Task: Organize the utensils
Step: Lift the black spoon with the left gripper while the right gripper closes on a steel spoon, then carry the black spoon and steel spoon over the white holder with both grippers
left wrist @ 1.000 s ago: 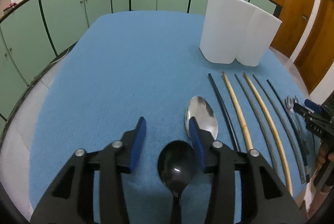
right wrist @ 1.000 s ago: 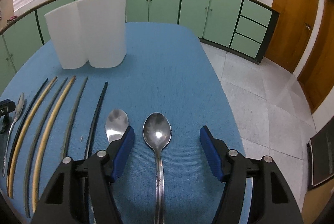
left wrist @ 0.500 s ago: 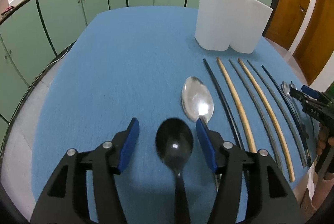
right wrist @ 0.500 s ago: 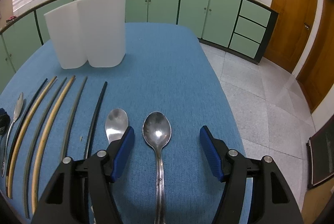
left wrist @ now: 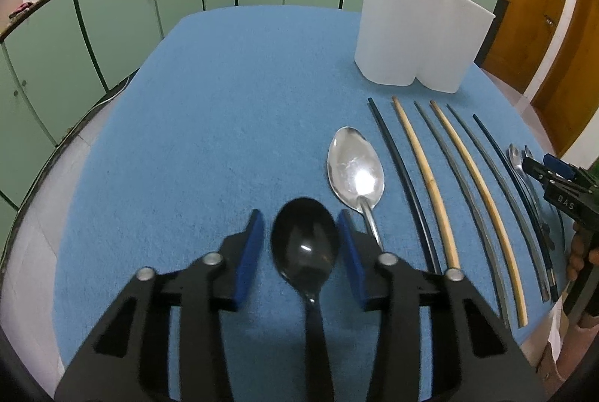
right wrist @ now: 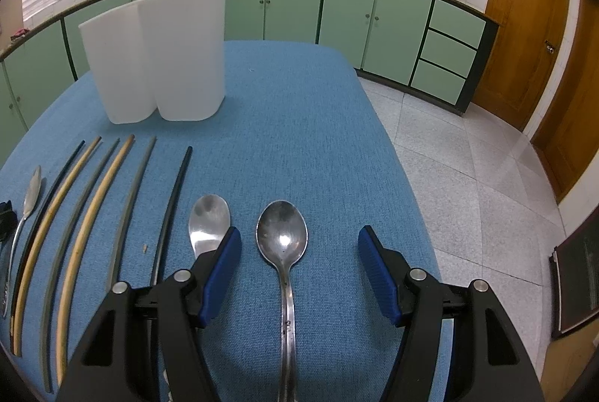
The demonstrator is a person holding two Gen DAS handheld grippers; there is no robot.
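A black spoon (left wrist: pixel 305 244) lies on the blue cloth between the pads of my left gripper (left wrist: pixel 299 214). Its jaws are closing; the right pad is at the bowl's edge, and a thin gap shows at the left pad. A silver spoon (left wrist: pixel 355 173) lies just right of it. My right gripper (right wrist: pixel 295 237) stands open and wide around another silver spoon (right wrist: pixel 282 237), touching nothing. A second silver spoon (right wrist: pixel 208 220) lies partly behind its left finger. Several chopsticks (left wrist: pixel 441 184) lie in a row between the two grippers. A white two-compartment holder (left wrist: pixel 419 35) stands behind them.
The blue table cloth (left wrist: pixel 224 102) ends at a rounded edge, with tiled floor (right wrist: pixel 468 177) to the right. Green cabinets (right wrist: pixel 292 8) run along the back wall. A hand holding the right gripper (left wrist: pixel 554 173) shows at the left wrist view's right edge.
My left gripper's jaws widened around the black spoon, then narrowed again close to its bowl. The right gripper and its spoon have not moved.
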